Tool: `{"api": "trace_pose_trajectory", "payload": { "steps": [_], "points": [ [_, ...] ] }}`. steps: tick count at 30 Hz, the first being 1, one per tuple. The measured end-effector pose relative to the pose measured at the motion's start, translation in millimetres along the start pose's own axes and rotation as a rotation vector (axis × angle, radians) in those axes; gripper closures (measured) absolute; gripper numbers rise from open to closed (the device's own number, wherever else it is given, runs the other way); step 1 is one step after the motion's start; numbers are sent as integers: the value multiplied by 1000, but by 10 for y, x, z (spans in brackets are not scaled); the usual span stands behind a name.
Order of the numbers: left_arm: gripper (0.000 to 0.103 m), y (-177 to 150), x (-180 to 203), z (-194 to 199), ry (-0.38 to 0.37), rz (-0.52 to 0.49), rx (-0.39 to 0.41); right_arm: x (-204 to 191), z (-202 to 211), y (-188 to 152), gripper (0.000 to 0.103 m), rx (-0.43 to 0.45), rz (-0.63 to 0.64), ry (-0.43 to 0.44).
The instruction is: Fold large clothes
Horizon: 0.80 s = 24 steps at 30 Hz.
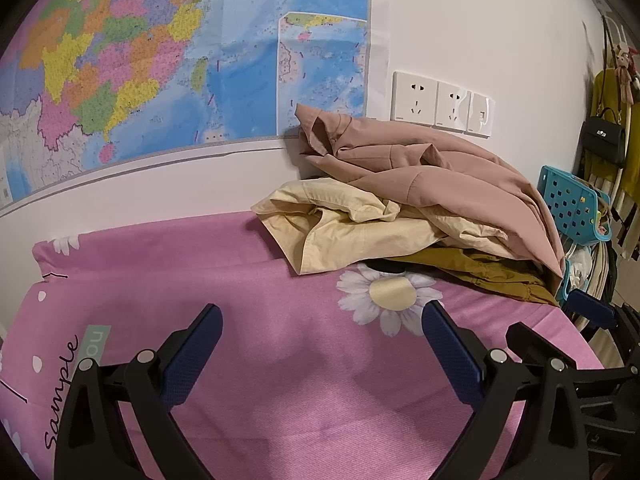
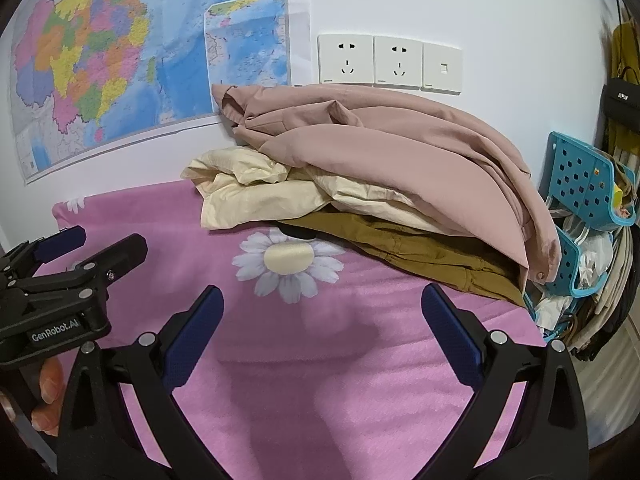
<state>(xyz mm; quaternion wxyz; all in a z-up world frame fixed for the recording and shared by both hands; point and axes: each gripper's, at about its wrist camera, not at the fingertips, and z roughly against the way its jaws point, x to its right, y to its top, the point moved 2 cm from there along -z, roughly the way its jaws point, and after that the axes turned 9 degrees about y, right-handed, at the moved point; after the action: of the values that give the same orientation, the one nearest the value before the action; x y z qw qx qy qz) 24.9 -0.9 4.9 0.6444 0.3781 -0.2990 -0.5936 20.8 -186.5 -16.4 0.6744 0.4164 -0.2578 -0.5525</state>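
Judging from the left wrist view:
Pile: dusty-pink garment (image 1: 432, 168) crumpled on top, centre right of frame, over a cream garment (image 1: 352, 232) and an olive-brown garment (image 1: 480, 276).
Risk: dragging the cream layer along if the pink one is pinched deep, since the folds overlap; sliding the heap toward the blue perforated basket (image 1: 572, 204) at the right edge.
Left gripper (image 1: 322, 312): spread wide, holding nothing, hovering over the pink daisy-print sheet (image 1: 280, 360), well short of the pile.

Judging from the right wrist view:
Pile: same stack in the upper centre to right of frame, pink garment (image 2: 400, 140) draped down past the table edge, against the wall map (image 2: 120, 60).
Risk: snagging the overhanging hem on the basket (image 2: 584, 184); catching bedsheet (image 2: 320, 380) instead of clothing.
Right gripper (image 2: 322, 292): fully parted, empty, touching nothing.
Left gripper (image 2: 72, 240): at left edge, apparently parted.
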Motion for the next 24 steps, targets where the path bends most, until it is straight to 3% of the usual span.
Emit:
{"api": "trace_pose_trajectory", "payload": {
  "steps": [15,24],
  "points": [
    [7,60,34,-120,-45,0,-28,11,-13,163,6,24,79,8],
    [7,191,9,-386,-47,11,-58,97,-210,709,6,56,198,1]
  ]
}}
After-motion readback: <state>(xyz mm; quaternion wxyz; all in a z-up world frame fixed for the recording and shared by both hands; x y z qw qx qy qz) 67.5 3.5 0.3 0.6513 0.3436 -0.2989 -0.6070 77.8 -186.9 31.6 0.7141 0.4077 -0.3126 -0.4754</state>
